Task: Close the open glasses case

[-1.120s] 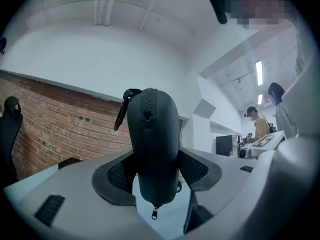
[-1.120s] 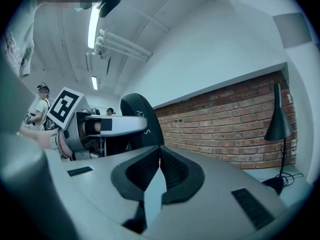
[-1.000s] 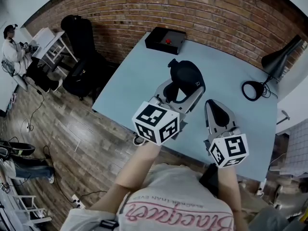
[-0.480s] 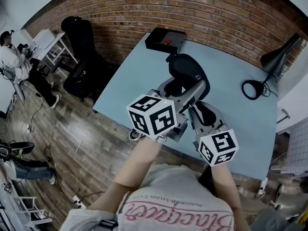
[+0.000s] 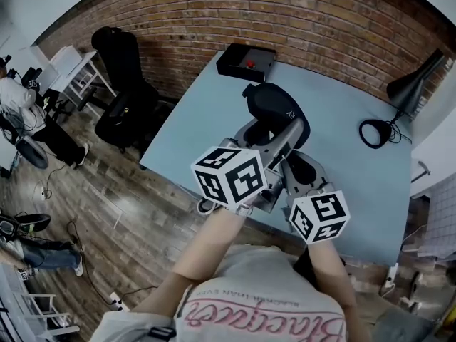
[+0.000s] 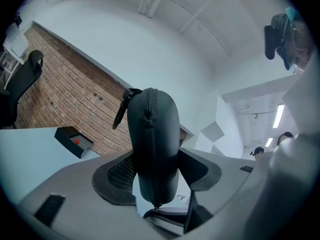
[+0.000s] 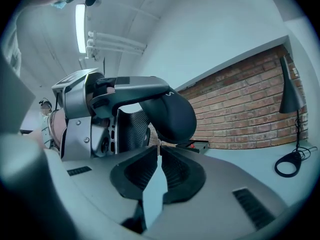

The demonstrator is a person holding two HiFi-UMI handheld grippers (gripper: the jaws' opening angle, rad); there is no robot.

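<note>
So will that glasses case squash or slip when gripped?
The glasses case seems stiff: its rounded shell shows no dent in the left claw. Its smooth curved sides might slip, though the textured pads help. Probably light, being held out by one end.

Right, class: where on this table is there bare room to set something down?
Bare table between the black box and the lamp base, and along its left edge, nearer than the box. Crowded: the near edge, around the glasses case.

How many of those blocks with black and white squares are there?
2. One marker cube is mid-picture in the head view, over the table's near edge; the other is just right of it and a bit lower. None seems hidden.
</note>
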